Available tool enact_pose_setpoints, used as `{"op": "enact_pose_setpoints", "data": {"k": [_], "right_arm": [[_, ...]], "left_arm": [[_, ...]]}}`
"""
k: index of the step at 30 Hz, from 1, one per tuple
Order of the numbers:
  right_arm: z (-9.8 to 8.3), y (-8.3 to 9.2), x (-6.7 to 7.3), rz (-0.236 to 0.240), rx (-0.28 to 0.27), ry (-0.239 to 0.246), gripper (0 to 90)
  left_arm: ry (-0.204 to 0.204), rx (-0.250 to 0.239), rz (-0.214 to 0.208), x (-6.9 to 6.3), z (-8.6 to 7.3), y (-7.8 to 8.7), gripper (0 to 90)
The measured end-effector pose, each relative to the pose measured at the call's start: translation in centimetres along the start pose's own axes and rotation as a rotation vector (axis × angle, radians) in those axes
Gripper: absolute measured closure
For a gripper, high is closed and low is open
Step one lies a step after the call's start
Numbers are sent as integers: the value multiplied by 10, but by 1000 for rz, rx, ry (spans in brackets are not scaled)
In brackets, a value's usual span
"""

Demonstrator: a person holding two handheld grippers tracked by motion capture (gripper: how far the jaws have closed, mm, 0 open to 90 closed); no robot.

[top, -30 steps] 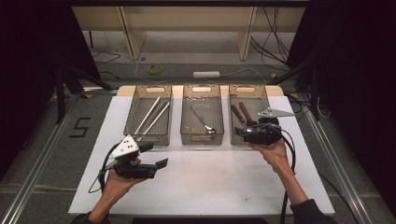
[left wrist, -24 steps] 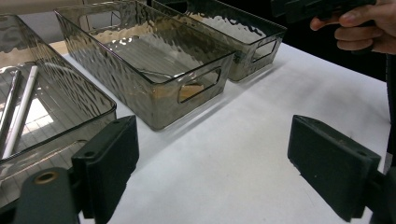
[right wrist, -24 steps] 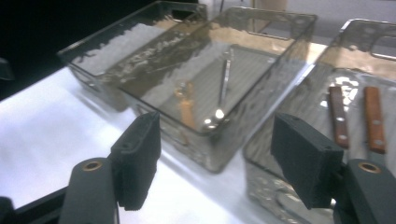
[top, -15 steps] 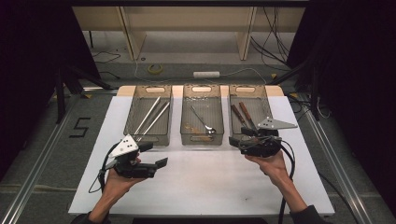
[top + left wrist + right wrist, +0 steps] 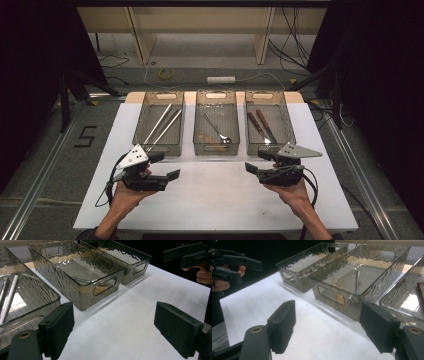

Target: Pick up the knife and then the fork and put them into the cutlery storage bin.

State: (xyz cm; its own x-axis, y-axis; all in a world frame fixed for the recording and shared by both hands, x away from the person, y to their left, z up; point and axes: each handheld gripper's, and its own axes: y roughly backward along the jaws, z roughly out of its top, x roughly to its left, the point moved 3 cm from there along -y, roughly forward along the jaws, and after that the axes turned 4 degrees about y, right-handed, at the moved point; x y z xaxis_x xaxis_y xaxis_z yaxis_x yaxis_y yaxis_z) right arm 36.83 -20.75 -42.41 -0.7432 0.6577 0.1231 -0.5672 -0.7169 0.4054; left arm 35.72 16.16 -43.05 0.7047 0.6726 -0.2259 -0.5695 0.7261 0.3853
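Three clear trays stand in a row at the far side of the white desk (image 5: 215,200), and both tools hang over its near, bare part, holding nothing. The right tool (image 5: 260,162) has its jaws spread wide, having just been opening, with nothing between them; the left tool (image 5: 167,166) is spread too, its jaws framing only bare desk in the left gripper view.

The right tray (image 5: 287,142), nearest the right tool, lies just beyond it, with two brown-handled knives (image 5: 261,126) side by side on its floor. The middle tray (image 5: 216,147) holds a spoon (image 5: 220,132); the left tray (image 5: 150,147) holds two pale sticks (image 5: 162,125).

A likely slip: reaching back in, a jaw could catch the tray's near wall and shove the light tray along the desk. The knives lie close together, so a wide grab may pinch both, or skid off a thin handle
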Motion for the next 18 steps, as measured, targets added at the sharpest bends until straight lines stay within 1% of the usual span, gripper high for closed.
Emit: {"op": "enact_pose_setpoints", "data": {"k": [8,12,18], "right_arm": [[-11,7,2,-7,-14,-12,294],[-15,10,4,-9,-8,-16,286],[-21,11,10,-3,-8,-4,284]], "left_arm": [[-2,-2,-5,-1,0,0,158],[3,-4,-7,-1,0,1,157],[3,-5,-12,-2,0,2,158]]}}
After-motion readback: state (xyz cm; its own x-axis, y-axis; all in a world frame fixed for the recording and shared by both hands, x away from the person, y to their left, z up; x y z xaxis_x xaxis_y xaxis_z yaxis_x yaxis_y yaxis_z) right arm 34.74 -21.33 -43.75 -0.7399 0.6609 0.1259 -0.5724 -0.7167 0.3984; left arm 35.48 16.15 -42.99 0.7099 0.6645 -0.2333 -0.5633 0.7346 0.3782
